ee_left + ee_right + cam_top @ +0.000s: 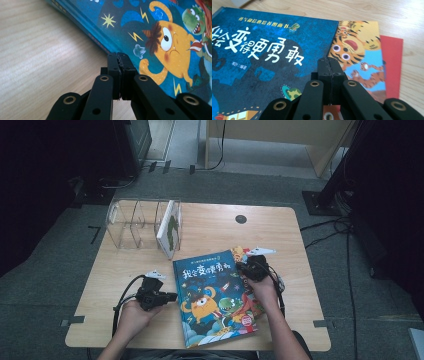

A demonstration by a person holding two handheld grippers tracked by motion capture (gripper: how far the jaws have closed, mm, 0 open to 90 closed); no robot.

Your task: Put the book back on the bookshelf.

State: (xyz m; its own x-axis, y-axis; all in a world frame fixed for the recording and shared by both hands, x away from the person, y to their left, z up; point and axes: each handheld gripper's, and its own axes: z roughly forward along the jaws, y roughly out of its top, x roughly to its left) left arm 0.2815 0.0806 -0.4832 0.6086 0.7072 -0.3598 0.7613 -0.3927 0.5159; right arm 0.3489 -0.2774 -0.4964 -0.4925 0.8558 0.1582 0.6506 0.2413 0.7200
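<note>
The large hardcover picture book (214,296) was deep blue with white characters, yellow stars and an orange monster. Beneath it lay a thin tiger-striped orange book (359,52) and a plain red book (392,67) on the pale wood-grain table (210,227).

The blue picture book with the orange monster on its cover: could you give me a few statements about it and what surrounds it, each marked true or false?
1. The blue picture book lies flat on the light wooden table. True.
2. It lies on top of a tiger-patterned book. True.
3. The left gripper has its jaws wide open. False: they are shut, empty, at the book's edge.
4. The clear plastic book rack stands empty. False: a white book with a green picture stands upright in it.
5. The right gripper is shut over the blue cover. True.
</note>
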